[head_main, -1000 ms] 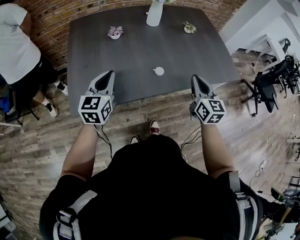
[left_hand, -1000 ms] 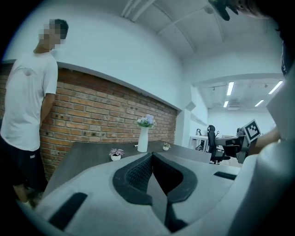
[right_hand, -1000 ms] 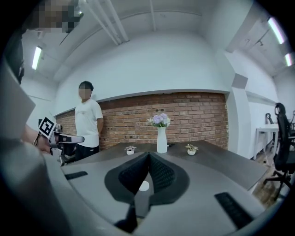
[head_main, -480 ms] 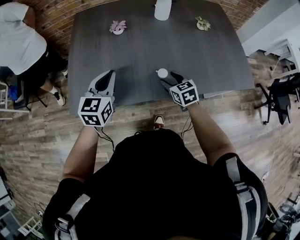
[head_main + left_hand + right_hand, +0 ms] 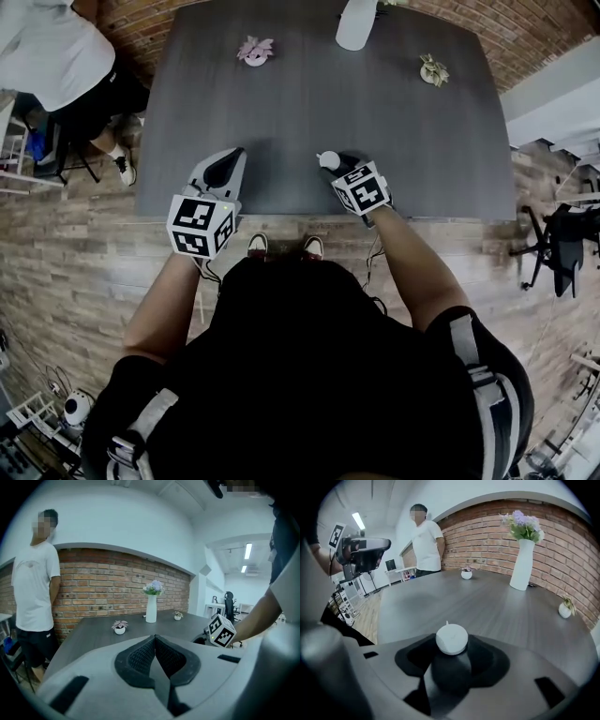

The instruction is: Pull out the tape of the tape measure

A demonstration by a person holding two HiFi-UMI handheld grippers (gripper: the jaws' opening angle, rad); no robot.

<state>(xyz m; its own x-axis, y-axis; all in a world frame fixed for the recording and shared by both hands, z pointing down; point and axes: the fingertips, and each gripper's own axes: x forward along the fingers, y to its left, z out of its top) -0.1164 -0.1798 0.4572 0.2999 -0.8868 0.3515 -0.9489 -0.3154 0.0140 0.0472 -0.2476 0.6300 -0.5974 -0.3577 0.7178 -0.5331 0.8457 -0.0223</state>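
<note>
The right gripper [image 5: 337,167] has its jaws wide around the white tape measure [image 5: 451,639], just closing to hold it. At nine o'clock the left gripper [image 5: 154,641] is pinched shut, empty, ready to pull

Dark grey table [image 5: 309,103]: under both tools.
White vase [image 5: 356,23]: far edge, ahead of right gripper [image 5: 336,163].
Pink potted plant [image 5: 255,50]: ahead of left gripper [image 5: 228,159].
Green potted plant [image 5: 432,70]: right of vase.
Bystander [image 5: 56,56]: far left.
Office chair [image 5: 561,251]: far right.
</note>
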